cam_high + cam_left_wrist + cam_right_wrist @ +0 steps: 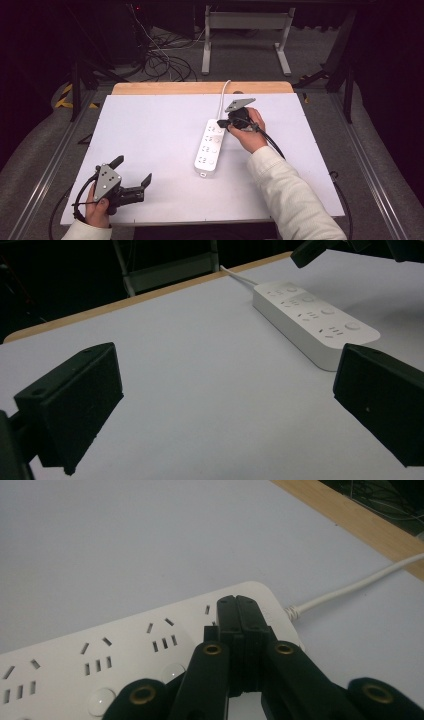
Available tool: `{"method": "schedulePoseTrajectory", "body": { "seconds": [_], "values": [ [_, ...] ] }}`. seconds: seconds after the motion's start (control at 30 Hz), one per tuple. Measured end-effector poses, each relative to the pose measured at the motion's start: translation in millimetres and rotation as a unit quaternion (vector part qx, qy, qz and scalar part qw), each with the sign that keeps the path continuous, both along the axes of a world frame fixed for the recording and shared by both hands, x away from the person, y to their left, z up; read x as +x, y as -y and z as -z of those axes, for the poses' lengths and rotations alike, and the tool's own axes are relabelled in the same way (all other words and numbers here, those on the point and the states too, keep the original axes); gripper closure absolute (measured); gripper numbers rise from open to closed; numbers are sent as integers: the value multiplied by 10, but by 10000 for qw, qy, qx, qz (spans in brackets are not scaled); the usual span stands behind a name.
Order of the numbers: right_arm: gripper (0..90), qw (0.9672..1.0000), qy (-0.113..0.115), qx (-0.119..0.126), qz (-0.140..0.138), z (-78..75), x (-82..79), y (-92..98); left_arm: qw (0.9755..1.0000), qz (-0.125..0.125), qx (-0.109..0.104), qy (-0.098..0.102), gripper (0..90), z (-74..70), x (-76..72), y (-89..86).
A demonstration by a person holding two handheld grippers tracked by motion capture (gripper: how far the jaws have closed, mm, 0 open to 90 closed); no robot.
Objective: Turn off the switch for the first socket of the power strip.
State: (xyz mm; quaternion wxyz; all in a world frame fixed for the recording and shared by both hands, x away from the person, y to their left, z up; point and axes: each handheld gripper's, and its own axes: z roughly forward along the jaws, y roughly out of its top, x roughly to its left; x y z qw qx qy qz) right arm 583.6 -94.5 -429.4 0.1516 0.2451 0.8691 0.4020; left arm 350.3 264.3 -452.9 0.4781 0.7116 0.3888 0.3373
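Note:
A white power strip (209, 148) with several sockets and round buttons lies mid-table, its white cable (223, 93) running to the far edge. My right gripper (220, 123) is shut with nothing between its jaws. Its tips (236, 605) hang over the strip's cable end (210, 625); whether they touch it I cannot tell. My left gripper (132, 172) rests near the table's front left corner, jaws wide open and empty, pointing at the strip (312, 322) from a distance. Its black fingers (75, 400) frame bare white tabletop.
The white tabletop (150, 135) has a wooden strip (200, 88) along its far edge. Beyond it stand a grey metal frame (245, 30) and tangled floor cables (160, 62). A black cable (272, 142) trails from the right gripper past the sleeve.

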Motion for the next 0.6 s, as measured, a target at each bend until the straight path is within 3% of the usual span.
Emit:
{"method": "schedulePoseTrajectory", "body": {
  "seconds": [0.43, 0.6],
  "values": [
    [900, 9995, -201, -222, 99, 94, 86, -59, 10000, 7, -7, -16, 0, 4, 3, 1],
    [900, 9989, -404, -220, 125, 146, 115, -71, 10000, 18, -2, -15, 0, 3, 2, 3]
  ]
}}
